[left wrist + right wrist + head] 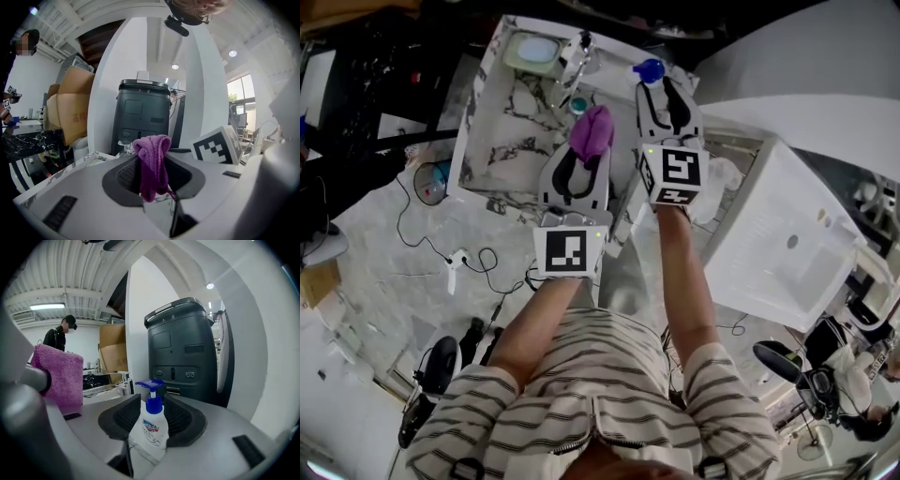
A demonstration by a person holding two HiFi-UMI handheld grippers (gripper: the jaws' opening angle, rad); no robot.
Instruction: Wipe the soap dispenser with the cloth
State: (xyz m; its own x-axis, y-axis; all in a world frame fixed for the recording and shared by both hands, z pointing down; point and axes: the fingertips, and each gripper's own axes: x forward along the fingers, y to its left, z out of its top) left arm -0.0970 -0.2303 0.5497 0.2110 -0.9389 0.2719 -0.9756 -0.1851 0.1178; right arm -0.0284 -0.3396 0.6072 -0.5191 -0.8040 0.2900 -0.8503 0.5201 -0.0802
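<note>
head view: steeply down | gripper views: low, close, both apparently face dark cabinet (143,117)

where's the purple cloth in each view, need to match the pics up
Head view: the purple cloth sits just above centre, at the tip of the left gripper.
Left gripper view: centre, pinched between the jaws.
Right gripper view: left edge, mid-height.
Shared landmark: the dark grey machine stands behind in both gripper views; I cannot find it in the head view.
</note>
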